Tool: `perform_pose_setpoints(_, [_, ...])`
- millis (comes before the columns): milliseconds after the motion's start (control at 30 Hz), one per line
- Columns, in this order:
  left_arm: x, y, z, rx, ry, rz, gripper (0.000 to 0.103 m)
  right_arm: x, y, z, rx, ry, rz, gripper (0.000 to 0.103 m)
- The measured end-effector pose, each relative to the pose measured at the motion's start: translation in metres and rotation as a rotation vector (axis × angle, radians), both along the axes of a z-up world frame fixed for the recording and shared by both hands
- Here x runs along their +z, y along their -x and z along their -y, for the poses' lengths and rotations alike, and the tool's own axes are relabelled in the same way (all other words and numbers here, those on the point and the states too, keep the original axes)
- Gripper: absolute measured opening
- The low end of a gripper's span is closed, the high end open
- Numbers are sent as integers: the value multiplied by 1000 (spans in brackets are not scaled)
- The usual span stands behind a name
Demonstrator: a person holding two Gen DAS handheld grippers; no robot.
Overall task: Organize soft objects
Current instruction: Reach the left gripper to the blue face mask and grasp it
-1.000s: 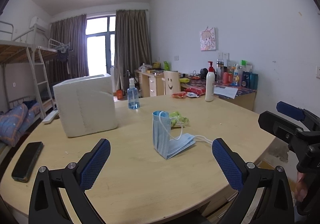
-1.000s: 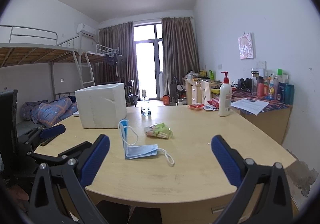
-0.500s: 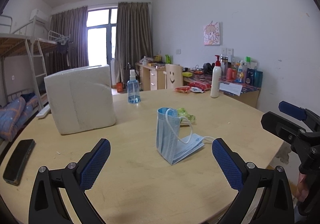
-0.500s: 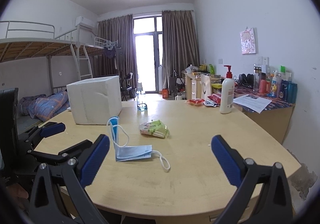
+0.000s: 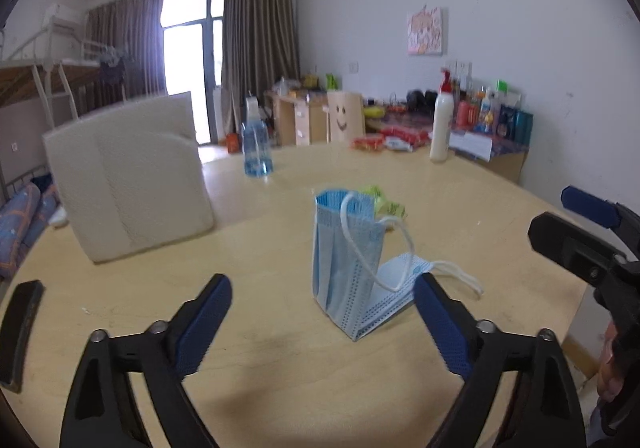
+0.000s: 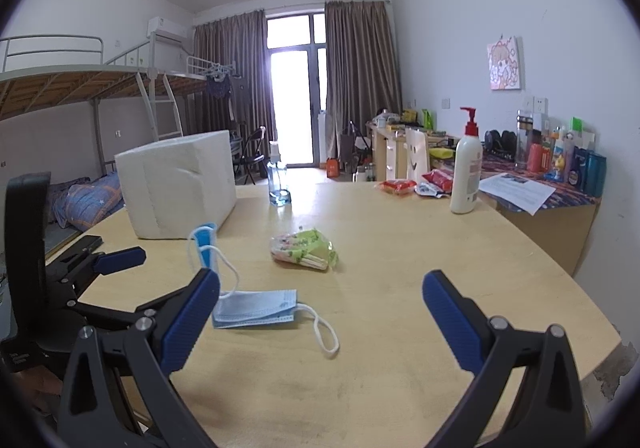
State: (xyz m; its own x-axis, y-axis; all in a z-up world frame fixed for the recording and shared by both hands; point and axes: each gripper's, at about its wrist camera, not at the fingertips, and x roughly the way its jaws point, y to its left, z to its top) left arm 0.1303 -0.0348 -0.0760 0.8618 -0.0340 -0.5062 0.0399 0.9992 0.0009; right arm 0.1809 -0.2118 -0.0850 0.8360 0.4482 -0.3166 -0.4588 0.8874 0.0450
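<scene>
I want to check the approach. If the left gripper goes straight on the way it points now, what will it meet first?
Most likely the blue face mask, standing folded on the table just ahead of the closing left gripper. Nothing is between the jaws yet.

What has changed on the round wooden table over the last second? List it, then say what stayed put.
Both grippers came closer to the folded blue face mask. The left gripper now has the mask just ahead of its fingers, and its jaws are closing, with nothing gripped yet. The right gripper is open and empty. The mask, the green tissue packet and the white foam box lie as before.
</scene>
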Motion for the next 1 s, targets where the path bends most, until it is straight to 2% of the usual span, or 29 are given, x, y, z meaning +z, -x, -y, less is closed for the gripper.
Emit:
perform_pose_setpoints(100, [-8,-14,-1,-9,23,-76,79,-3,-11,-1,2,3,-22,103])
perform_pose_setpoints(333, [-12,-33,5,1,31,-138,77,-1,-33,-7,29,18,-62,103])
perform_pose_setpoints(467, [-15,-38,5,2,35,-175,60,2,-48,-12,55,25,-94,103])
perform_pose_setpoints(567, [-16,-39,1,3,53,-185,56,4,-57,-16,70,35,-112,103])
perform_pose_setpoints(733, [-19,-42,-3,-20,83,-215,32,5,-69,-26,95,69,-125,103])
perform_pose_setpoints(800, [-20,-43,-7,-23,103,-225,15,6,-73,-29,102,79,-135,103])
perform_pose_setpoints(900, [-19,-45,-11,-29,117,-232,9,7,-82,-35,115,96,-148,103])
perform_pose_setpoints(1000, [-17,-42,-16,-35,133,-230,9,7,-91,-43,126,119,-170,103])
